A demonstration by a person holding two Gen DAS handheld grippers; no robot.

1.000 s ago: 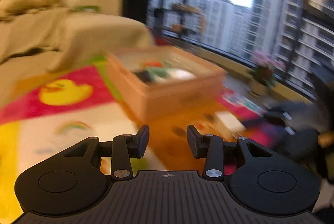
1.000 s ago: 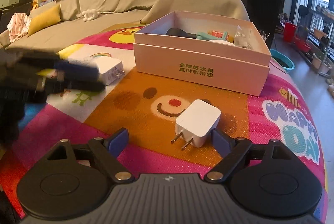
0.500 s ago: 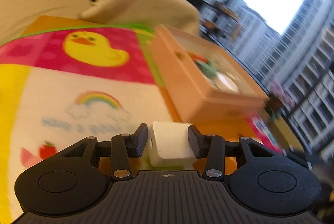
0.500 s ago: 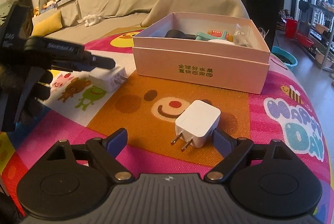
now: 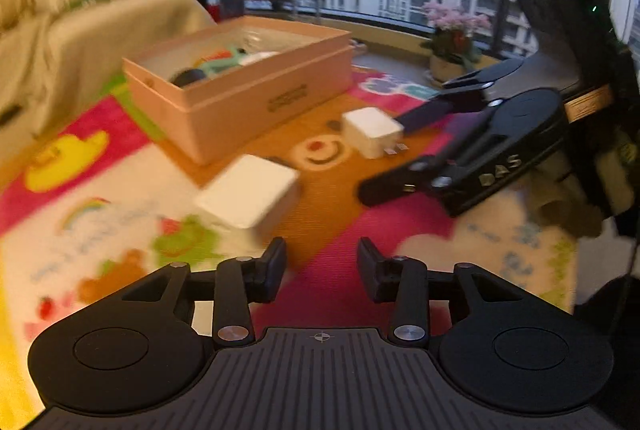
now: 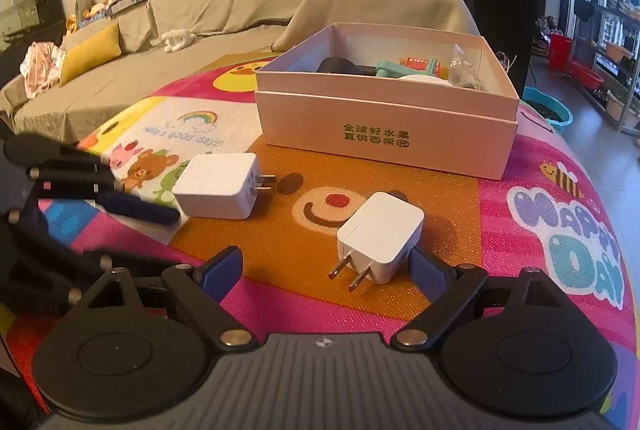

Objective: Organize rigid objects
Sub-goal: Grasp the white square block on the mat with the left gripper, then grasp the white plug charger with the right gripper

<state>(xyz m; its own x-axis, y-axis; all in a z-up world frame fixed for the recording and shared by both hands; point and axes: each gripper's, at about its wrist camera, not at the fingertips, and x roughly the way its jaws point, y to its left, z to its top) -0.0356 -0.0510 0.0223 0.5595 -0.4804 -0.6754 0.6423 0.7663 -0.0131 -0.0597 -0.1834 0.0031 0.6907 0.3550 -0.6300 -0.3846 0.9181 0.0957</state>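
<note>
A: Where are the chargers?
B: One charger (image 6: 218,185) mid-left, just ahead of the left gripper (image 5: 321,267), whose empty jaws have just been opening. Another (image 6: 380,236) touches the wide right gripper's (image 6: 326,272) right finger. Box (image 6: 384,133) upper centre.

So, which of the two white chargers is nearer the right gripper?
The charger with prongs pointing toward the camera, on the bear's mouth; it lies against the right gripper. The other charger lies farther left.

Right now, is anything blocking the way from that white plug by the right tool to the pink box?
Nothing visible does. Only bare mat lies between the white plug and the pink box, whose top is open.
</note>
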